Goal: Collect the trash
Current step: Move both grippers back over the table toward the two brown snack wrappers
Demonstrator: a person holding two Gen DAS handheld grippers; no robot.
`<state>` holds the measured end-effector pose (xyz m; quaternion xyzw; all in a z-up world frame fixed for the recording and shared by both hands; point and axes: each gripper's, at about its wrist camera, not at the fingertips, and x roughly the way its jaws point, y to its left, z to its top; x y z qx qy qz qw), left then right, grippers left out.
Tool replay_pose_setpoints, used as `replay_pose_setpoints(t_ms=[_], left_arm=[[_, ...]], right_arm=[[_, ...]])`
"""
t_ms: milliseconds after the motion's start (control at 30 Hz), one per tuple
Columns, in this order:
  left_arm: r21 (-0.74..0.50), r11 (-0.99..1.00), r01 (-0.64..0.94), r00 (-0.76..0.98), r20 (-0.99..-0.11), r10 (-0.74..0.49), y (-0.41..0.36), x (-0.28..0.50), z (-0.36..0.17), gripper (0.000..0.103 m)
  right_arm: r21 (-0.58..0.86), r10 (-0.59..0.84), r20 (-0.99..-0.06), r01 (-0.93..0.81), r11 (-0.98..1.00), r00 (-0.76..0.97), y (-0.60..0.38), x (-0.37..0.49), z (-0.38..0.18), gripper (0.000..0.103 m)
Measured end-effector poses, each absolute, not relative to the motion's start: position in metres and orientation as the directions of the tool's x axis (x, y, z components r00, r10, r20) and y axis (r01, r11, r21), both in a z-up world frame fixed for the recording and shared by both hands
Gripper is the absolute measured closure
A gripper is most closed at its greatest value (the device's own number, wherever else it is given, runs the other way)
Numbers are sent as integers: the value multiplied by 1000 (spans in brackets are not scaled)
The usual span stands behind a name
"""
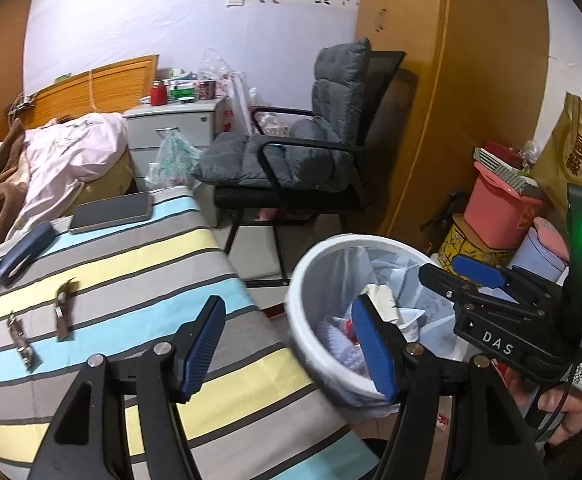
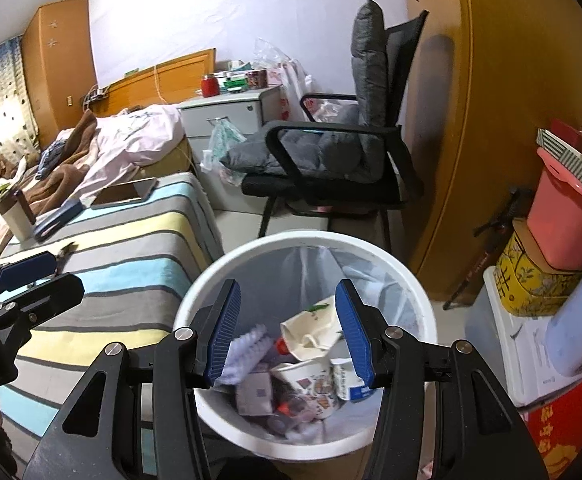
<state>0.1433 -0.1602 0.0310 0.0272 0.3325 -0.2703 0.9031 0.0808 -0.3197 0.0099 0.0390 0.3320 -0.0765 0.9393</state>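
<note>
A white bin point(image 2: 291, 238) with a clear liner stands on the floor beside the striped table point(image 1: 131, 264). It holds paper cups point(image 2: 311, 380), crumpled paper and other scraps. My right gripper point(image 2: 290, 330) hangs open over the bin's mouth with nothing between its blue pads. My left gripper point(image 1: 289, 350) is open and empty too, over the table's edge and the bin's point(image 1: 355, 238) left rim. In the left wrist view the right gripper point(image 1: 467, 280) shows above the bin's right side. Two brown wrappers point(image 1: 63, 312) point(image 1: 21, 340) lie on the table to the left.
A phone point(image 1: 111, 210) and a dark blue case point(image 1: 23, 252) lie at the table's far end, a white cup point(image 2: 15, 216) beside them. A black chair point(image 1: 291, 152) with grey cushions stands behind the bin. Stacked boxes point(image 2: 563, 208) crowd the right, next to a wooden wardrobe point(image 2: 471, 120).
</note>
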Motion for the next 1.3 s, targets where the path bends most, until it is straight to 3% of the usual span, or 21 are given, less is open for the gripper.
replay_pose_setpoints(t_ms=[733, 1033, 1300], left_arm=[[-142, 973, 184, 756, -612, -232, -4, 149, 23, 33], [-135, 990, 32, 757, -644, -112, 59, 163, 6, 33], [-144, 990, -13, 724, -684, -90, 82, 188, -16, 33]], right_arm=[[31, 44, -598, -33, 999, 800, -225, 109, 16, 51], [41, 117, -606, -116, 992, 787, -184, 129, 10, 51], [41, 154, -631, -165, 985, 761, -155, 150, 0, 51]])
